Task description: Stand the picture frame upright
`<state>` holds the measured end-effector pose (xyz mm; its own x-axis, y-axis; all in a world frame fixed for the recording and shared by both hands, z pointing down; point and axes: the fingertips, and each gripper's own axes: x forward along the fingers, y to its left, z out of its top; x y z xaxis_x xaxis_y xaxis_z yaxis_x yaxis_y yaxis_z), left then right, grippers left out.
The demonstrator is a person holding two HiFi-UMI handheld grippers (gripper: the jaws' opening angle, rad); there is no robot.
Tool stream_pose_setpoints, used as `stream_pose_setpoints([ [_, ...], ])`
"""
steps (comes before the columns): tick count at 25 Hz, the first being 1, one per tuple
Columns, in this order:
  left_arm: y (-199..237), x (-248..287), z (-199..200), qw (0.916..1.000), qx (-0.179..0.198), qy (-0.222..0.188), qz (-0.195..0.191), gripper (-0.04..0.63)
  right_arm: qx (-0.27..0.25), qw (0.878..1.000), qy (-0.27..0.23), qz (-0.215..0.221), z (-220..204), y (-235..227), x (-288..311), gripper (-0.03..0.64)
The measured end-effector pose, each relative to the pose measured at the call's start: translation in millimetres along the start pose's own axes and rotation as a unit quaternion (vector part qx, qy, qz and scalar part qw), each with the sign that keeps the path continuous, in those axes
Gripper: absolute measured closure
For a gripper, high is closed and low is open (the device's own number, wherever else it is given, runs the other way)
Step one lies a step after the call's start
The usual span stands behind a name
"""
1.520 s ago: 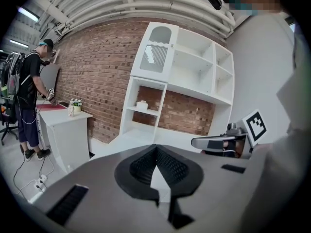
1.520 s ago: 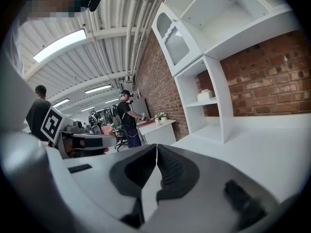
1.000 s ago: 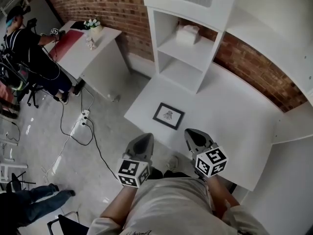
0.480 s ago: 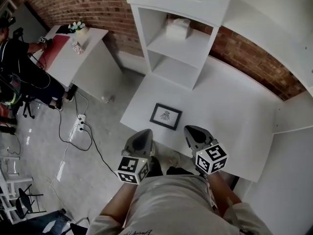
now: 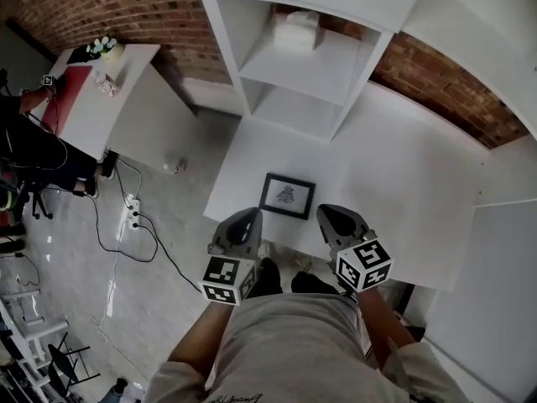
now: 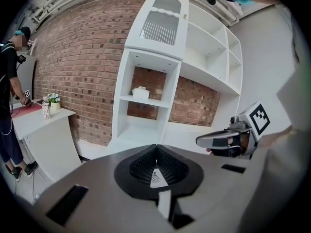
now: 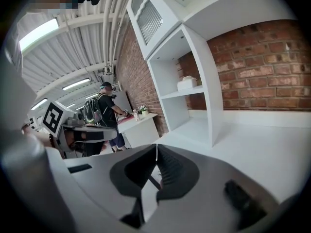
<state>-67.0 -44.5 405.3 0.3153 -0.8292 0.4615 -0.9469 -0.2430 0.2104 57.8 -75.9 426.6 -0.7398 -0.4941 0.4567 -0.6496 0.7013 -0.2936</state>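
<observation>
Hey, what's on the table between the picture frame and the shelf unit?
Nothing: the head view shows bare white table between picture frame and shelf unit.

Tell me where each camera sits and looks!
Head view: on the person's head, looking down at the picture frame flat on the table; shows both forearms, the left hand-held gripper and right hand-held gripper.
Left gripper view: on the left hand-held gripper, looking along its shut jaws at the shelf unit; the right one at right.
Right gripper view: on the right hand-held gripper, looking along its shut jaws at the same shelves; the left one at left.
Shared: both gripper views see the shelf unit and brick wall.
</observation>
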Motion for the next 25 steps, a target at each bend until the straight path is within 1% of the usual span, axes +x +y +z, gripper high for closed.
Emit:
stream_pose_setpoints([
  [6,22,30,-20,0.9992,0.006,0.035,-0.019,0.581,0.027,0.999,0.015,-0.029,-17,-18,23,0.589],
  [10,32,49,-39,0.9977,0.011,0.062,-0.027,0.580,0.035,0.998,0.032,-0.049,-36,-31,35,0.589],
  [14,40,68,-54,0.9962,0.012,0.079,-0.035,0.580,0.049,0.995,0.044,-0.068,-53,-46,46,0.588],
  [19,47,89,-74,0.9938,0.020,0.102,-0.040,0.580,0.059,0.993,0.060,-0.078,-73,-59,58,0.588],
  [25,59,114,-98,0.9901,0.015,0.133,-0.042,0.577,0.068,0.990,0.076,-0.093,-95,-73,74,0.586],
])
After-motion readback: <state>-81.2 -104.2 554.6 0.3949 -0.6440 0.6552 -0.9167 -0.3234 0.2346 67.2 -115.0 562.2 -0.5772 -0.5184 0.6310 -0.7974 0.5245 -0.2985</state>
